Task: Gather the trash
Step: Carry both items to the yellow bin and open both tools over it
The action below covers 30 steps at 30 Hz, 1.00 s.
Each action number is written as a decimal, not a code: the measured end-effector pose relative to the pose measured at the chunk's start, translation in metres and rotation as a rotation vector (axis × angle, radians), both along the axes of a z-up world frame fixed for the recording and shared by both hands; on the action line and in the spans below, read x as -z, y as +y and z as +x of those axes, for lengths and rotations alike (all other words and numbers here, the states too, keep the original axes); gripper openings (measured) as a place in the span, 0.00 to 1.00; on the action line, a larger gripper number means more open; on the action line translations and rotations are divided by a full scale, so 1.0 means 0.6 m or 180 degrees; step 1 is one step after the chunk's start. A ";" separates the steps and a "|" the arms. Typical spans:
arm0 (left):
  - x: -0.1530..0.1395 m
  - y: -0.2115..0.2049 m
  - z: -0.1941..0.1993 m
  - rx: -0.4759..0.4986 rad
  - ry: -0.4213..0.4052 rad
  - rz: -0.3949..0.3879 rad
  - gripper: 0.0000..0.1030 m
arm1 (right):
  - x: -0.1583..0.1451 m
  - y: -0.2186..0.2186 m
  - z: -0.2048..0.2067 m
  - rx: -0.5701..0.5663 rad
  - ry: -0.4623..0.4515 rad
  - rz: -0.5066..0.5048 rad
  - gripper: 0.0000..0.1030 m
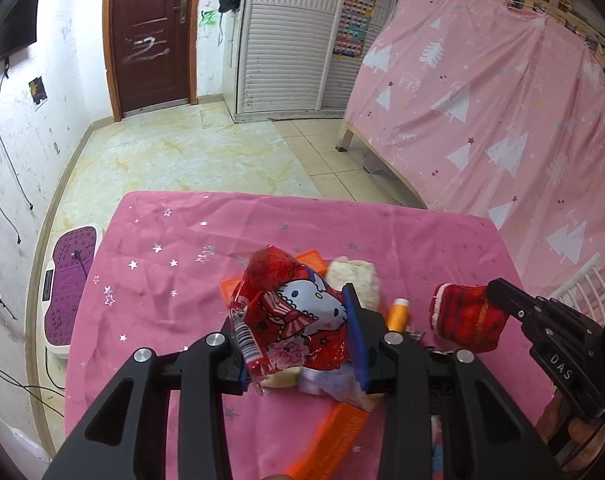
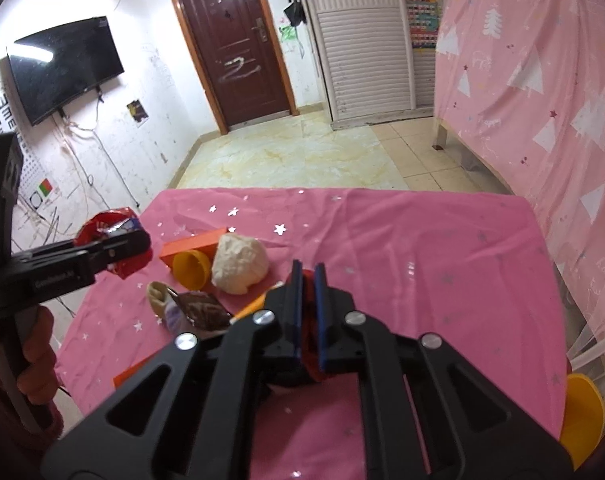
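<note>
My left gripper (image 1: 298,332) is shut on a red Hello Kitty snack wrapper (image 1: 290,316) and holds it above the pink table (image 1: 162,264); it also shows in the right wrist view (image 2: 110,236). My right gripper (image 2: 308,280) is shut on a red cloth item (image 2: 312,356), seen as a red woolly piece (image 1: 466,316) in the left wrist view. On the table lie a white crumpled wad (image 2: 240,260), a yellow cup (image 2: 190,270) on its side, an orange box (image 2: 194,246) and a brown wrapper (image 2: 202,310).
A pink tree-print curtain (image 1: 502,120) hangs at the right. A purple foot mat (image 1: 68,288) lies on the floor left of the table. A yellow object (image 2: 582,412) sits at the right table edge. The door (image 2: 234,52) and a TV (image 2: 62,68) are far back.
</note>
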<state>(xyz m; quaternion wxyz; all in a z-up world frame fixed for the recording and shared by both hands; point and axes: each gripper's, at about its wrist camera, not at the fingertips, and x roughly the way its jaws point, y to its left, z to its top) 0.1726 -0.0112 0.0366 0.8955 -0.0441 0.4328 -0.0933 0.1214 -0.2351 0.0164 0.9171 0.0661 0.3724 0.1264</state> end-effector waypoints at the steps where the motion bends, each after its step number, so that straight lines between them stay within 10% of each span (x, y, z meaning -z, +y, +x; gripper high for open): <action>1: -0.002 -0.005 -0.003 0.0013 -0.0004 0.0000 0.30 | -0.002 -0.010 -0.006 0.0024 -0.0015 0.0018 0.04; 30: -0.004 -0.422 -0.153 0.1458 0.0061 -0.0004 0.30 | 0.020 -0.359 -0.238 0.1300 -0.0281 0.0267 0.05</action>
